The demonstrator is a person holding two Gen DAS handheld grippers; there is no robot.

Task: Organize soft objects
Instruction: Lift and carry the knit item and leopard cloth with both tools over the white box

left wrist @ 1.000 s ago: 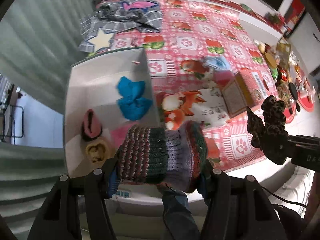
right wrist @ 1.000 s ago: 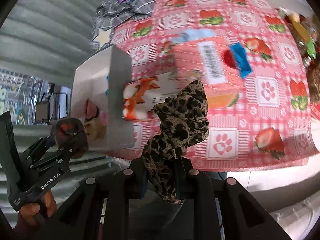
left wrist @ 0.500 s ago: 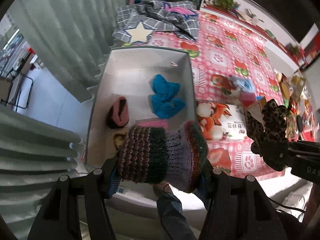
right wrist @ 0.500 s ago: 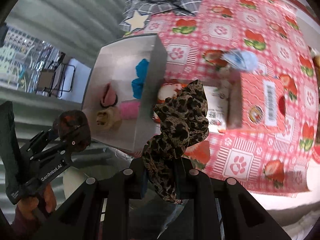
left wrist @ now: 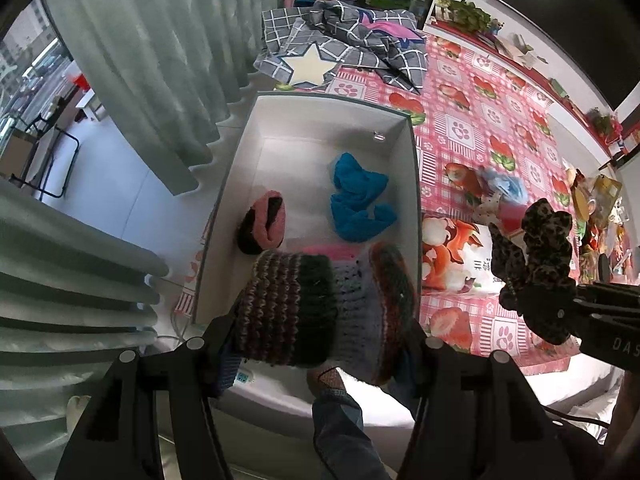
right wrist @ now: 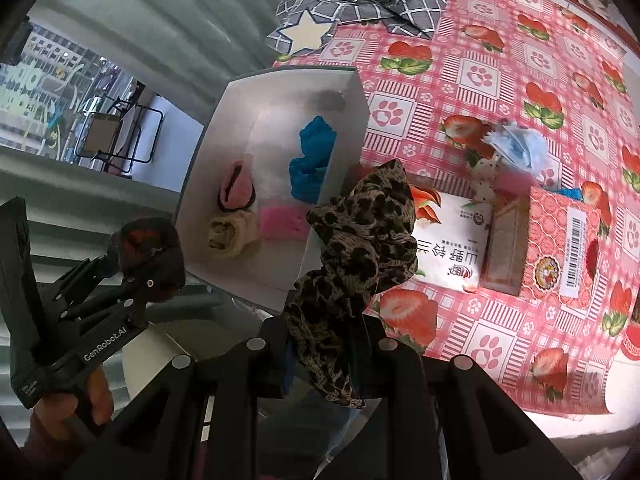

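Note:
My left gripper is shut on a striped knitted piece and holds it above the near end of a white box. The same knit shows in the right wrist view. My right gripper is shut on a leopard-print scrunchie, held above the box's right wall; the scrunchie also shows in the left wrist view. Inside the box lie a blue cloth, a pink-and-black roll, a pink item and a beige roll.
The box stands at the table's left edge on a pink strawberry tablecloth. Right of it lie a fox-print packet, a pink carton, a light-blue scrunchie and a grey checked blanket. Curtains hang at left.
Both grippers have moved left and over the box with their loads still held. More of the box's inside shows now, and the view sits higher above it.

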